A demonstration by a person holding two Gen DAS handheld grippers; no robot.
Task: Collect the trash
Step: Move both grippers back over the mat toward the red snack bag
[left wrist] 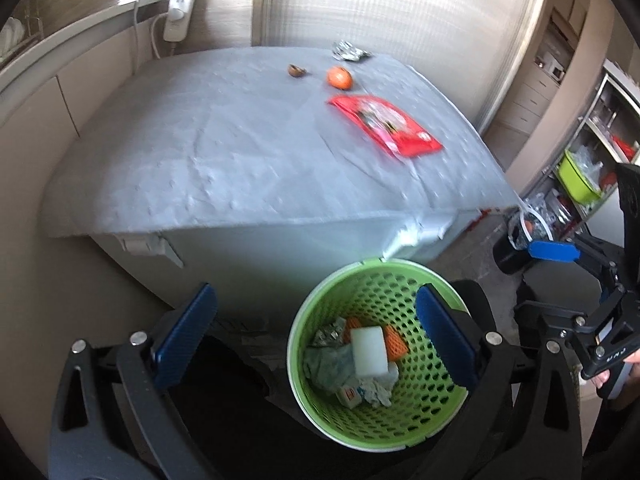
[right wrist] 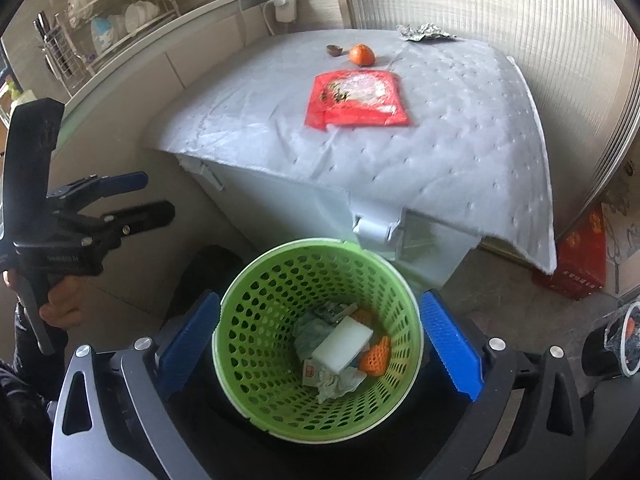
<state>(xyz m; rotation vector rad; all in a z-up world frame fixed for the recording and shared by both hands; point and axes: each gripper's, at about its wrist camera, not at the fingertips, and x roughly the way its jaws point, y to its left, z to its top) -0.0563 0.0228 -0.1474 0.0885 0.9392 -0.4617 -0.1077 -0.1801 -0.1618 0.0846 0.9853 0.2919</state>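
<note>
Here both grippers, left (left wrist: 314, 344) and right (right wrist: 318, 346), gape wide and empty above the basket (right wrist: 240, 296). A red packet (right wrist: 356, 100), orange (right wrist: 362, 55) and foil (right wrist: 424, 33) lie toward the table's (right wrist: 460, 152) far edge.

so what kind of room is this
Probably a home kitchen or utility corner: a dish rack with plates by the wall, shelves of containers, and a padded appliance top with a green bin in front.

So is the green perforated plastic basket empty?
No. The green perforated plastic basket holds a white foam block, crumpled paper and orange netting at its bottom.
</note>
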